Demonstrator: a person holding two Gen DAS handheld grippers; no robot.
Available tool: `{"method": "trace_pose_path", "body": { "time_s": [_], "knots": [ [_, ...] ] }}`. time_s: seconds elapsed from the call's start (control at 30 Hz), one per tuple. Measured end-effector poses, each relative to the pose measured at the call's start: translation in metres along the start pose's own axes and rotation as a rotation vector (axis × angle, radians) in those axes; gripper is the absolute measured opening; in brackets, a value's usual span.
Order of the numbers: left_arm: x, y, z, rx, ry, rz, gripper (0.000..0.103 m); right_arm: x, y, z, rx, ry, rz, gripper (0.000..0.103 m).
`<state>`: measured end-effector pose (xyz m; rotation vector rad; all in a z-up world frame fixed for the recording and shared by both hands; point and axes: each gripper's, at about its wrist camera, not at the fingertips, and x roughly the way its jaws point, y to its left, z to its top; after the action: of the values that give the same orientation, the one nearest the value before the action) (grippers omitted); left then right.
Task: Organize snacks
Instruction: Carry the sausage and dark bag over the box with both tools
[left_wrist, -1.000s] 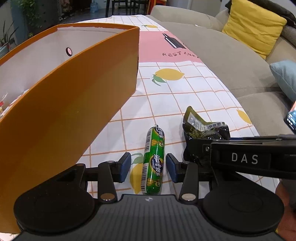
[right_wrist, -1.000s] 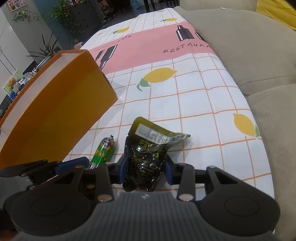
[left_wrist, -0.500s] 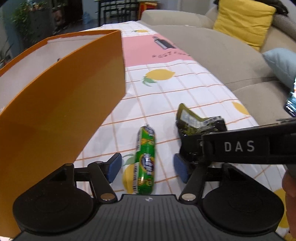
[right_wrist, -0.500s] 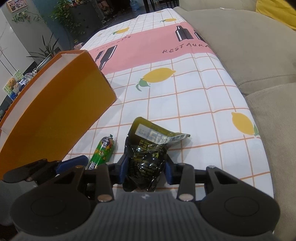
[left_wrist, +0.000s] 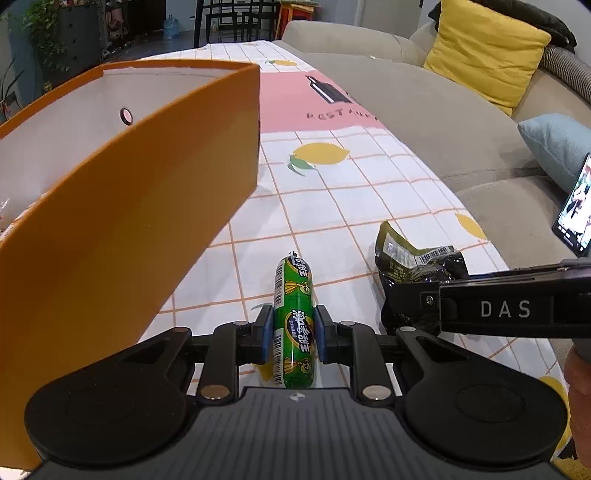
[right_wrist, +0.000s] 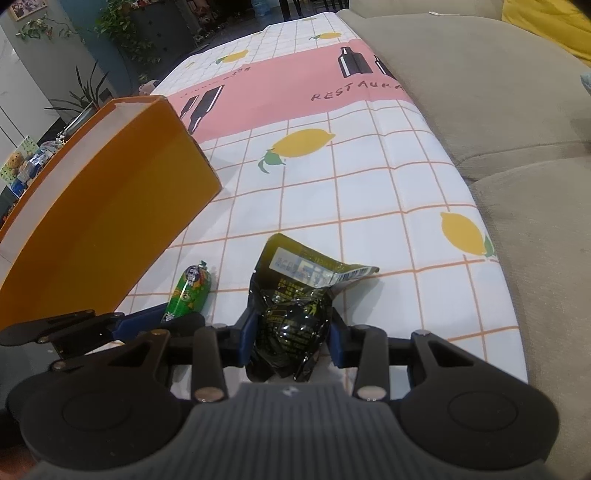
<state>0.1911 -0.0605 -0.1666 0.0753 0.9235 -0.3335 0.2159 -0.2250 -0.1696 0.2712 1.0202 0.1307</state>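
Observation:
A green sausage stick lies on the lemon-print tablecloth, and my left gripper is shut on it, blue pads against both its sides. The sausage also shows in the right wrist view. My right gripper is shut on a crumpled black snack packet, whose top flap sticks out ahead of the fingers. The packet shows in the left wrist view, with the right gripper at the right. An open orange box stands to the left, also seen in the right wrist view.
A beige sofa runs along the table's right side with a yellow cushion and a blue cushion. A phone screen shows at the far right. Plants and shelves stand beyond the table's far left.
My left gripper has closed from open around the green sausage to shut on it. The right gripper has kept its hold on the black packet and barely moved.

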Motion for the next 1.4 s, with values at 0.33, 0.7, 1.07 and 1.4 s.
{"method": "trace_pose_path", "body": {
  "time_s": [0.33,0.7,1.07,1.4],
  "knots": [
    [-0.043,0.014,0.015,-0.113,-0.097,-0.058,0.024,-0.028,0.009,0.002,-0.027,-0.056,0.020,0.037],
    [-0.094,0.031,0.051,-0.167,-0.231,-0.079,0.024,-0.073,0.038,0.025,-0.077,-0.183,0.076,0.036],
    [-0.112,0.071,0.097,-0.170,-0.250,-0.058,0.025,-0.080,0.085,0.067,-0.179,-0.255,0.134,0.036],
    [-0.092,0.114,0.133,-0.147,-0.165,-0.014,0.025,-0.038,0.142,0.112,-0.325,-0.220,0.141,0.036]
  ]
}}
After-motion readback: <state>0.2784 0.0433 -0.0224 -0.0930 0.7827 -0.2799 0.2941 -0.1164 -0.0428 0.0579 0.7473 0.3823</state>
